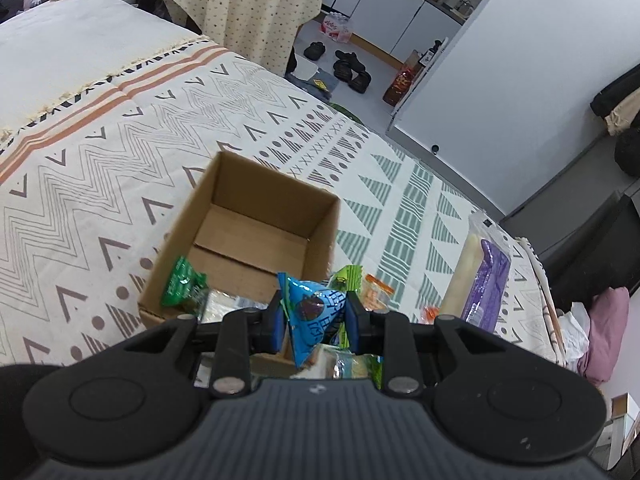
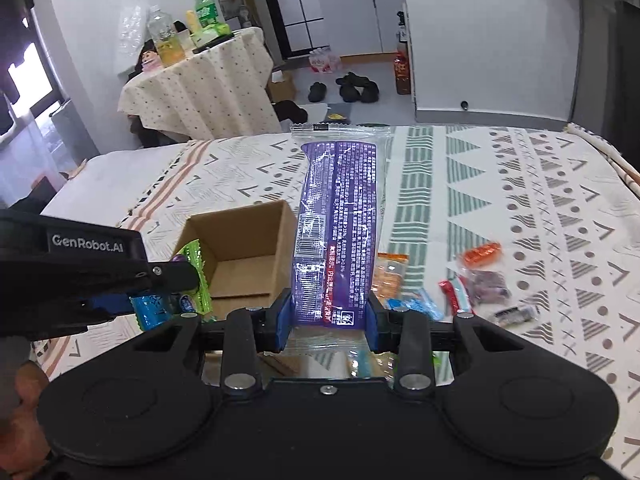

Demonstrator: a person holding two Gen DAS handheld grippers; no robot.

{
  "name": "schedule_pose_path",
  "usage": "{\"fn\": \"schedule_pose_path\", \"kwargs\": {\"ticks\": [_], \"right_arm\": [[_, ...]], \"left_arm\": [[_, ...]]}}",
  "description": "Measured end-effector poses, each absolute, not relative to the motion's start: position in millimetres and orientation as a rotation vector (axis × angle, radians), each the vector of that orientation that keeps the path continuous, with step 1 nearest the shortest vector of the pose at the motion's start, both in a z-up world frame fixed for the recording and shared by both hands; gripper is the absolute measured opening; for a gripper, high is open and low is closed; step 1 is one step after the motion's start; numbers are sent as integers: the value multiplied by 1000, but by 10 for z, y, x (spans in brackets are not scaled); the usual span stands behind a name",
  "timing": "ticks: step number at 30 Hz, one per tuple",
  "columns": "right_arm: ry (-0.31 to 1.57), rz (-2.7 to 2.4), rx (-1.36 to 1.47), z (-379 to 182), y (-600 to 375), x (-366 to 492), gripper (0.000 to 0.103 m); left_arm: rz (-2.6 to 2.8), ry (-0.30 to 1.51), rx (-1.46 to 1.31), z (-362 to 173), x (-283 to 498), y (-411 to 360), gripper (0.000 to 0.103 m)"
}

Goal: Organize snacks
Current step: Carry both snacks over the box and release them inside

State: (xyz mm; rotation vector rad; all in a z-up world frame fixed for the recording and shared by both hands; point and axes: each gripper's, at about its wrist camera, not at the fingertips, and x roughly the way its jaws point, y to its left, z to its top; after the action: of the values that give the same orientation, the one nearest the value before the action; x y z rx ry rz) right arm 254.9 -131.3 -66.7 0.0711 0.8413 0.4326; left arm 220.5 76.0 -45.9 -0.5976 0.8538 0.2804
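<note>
Your left gripper point(image 1: 313, 322) pinches a small blue triangular foil snack packet point(image 1: 310, 312) above the open brown cardboard box point(image 1: 256, 236). Your right gripper point(image 2: 329, 322) clamps a long purple-and-clear plastic pouch point(image 2: 340, 220) by its bottom end; it looks light, slick and floppy, so keep the hold low.

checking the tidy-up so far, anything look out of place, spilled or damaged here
Nothing looks spilled or damaged. The cardboard box stands upright and empty on the bedspread. Loose snack packets lie scattered beside it, not yet boxed. The left gripper holds a blue packet, the right gripper a long purple packet.
</note>
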Motion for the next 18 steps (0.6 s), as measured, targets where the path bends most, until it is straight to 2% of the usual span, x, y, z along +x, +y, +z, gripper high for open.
{"fn": "schedule_pose_path", "kwargs": {"ticks": [18], "right_arm": [[835,450,23,-701,-641,2536,35]], "left_arm": [[269,897,-653,-698,2382,1334,29]]}}
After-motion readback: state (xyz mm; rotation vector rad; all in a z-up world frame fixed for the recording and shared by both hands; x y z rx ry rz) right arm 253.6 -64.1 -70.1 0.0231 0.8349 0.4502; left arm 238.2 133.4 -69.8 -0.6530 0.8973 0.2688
